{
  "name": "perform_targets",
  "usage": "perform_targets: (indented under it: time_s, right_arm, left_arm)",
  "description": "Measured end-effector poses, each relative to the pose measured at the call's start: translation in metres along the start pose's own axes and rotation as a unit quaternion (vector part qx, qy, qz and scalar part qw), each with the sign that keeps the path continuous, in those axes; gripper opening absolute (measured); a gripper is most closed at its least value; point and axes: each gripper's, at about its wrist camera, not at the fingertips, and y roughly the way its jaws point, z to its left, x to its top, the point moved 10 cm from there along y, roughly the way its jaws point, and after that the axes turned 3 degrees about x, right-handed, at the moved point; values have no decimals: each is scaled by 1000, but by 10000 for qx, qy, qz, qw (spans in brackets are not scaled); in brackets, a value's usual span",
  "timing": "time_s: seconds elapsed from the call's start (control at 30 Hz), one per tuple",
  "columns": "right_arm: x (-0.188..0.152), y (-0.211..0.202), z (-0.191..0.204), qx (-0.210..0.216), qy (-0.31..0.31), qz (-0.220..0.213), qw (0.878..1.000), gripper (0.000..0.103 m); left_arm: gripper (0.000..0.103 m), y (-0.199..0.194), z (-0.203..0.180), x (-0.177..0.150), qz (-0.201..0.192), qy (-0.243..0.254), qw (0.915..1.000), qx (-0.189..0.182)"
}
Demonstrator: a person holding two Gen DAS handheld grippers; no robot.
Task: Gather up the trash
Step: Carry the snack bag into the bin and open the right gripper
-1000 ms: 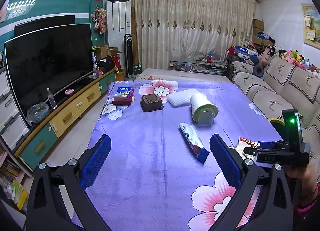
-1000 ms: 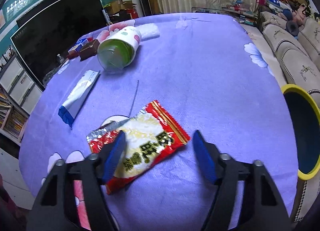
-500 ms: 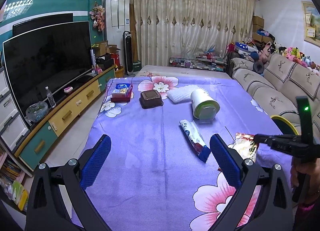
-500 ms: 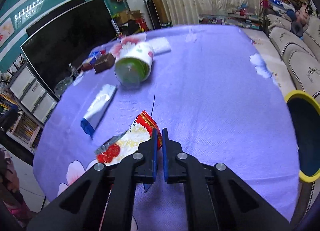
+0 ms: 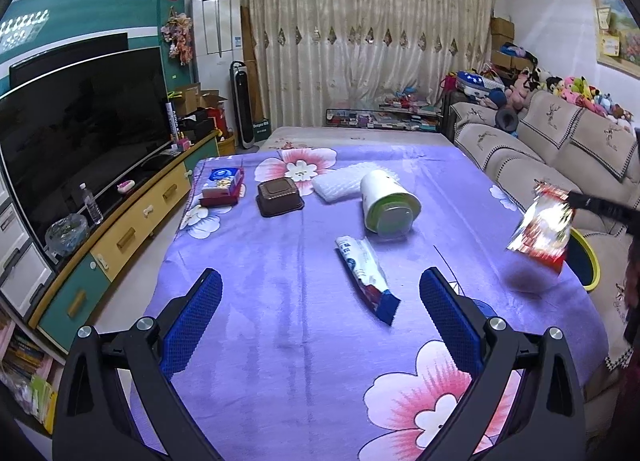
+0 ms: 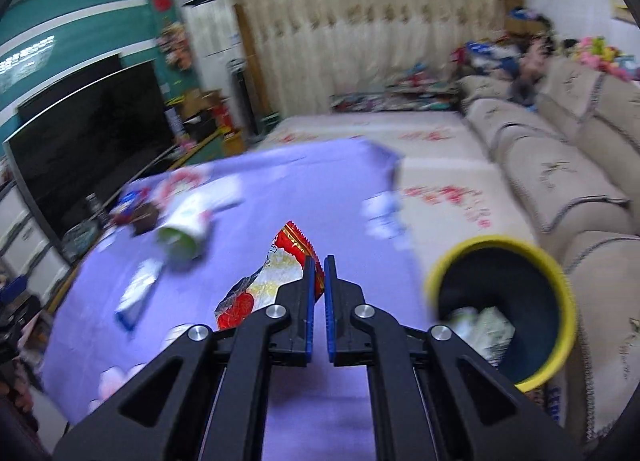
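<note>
My right gripper (image 6: 319, 261) is shut on a red and silver snack wrapper (image 6: 264, 281) and holds it in the air above the table's right edge; the wrapper also shows in the left wrist view (image 5: 542, 229). A dark bin with a yellow rim (image 6: 560, 293) stands to the right beside the sofa, with some trash inside; it also shows in the left wrist view (image 5: 588, 257). My left gripper (image 5: 320, 313) is open and empty above the near part of the purple tablecloth (image 5: 280, 301). A white and blue wrapper (image 5: 366, 275) lies between its fingers, farther away.
A white and green cup (image 5: 388, 207) lies on its side mid-table. Behind it are a white foam pad (image 5: 336, 185), a brown tray (image 5: 278, 195) and a small box (image 5: 222, 185). A TV (image 5: 76, 125) stands on the left, a sofa (image 5: 560, 149) on the right.
My right gripper closed on the snack wrapper, lifted it off the table and swung right toward the yellow-rimmed bin. My left gripper stayed open and nearly still.
</note>
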Motion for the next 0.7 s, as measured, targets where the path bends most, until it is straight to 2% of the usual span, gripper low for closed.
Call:
perform_targets:
  time_s: [0.23, 0.37, 0.57, 0.63, 0.67, 0.7]
  right_arm:
    - [7, -14, -108, -1128, 430, -190, 9925, 4]
    - [0, -3, -151, -1538, 577, -64, 9864, 5]
    - [-17, 25, -193, -2029, 622, 218, 9770, 5]
    - [-24, 30, -204, -2152, 636, 318, 9740, 19]
    - [-27, 33, -207, -2207, 652, 334, 9726, 38]
    - [-29, 34, -207, -2228, 641, 322, 9722, 45]
  left_arm:
    - [97, 13, -23, 5, 83, 165, 9998, -64]
    - [97, 22, -36, 8, 149, 270, 9995, -108]
    - [97, 38, -55, 11, 289, 359, 9988, -148]
    - [97, 43, -54, 10, 337, 349, 9987, -130]
    - [97, 47, -55, 9, 372, 340, 9987, -102]
    - [97, 50, -54, 9, 393, 338, 9986, -88]
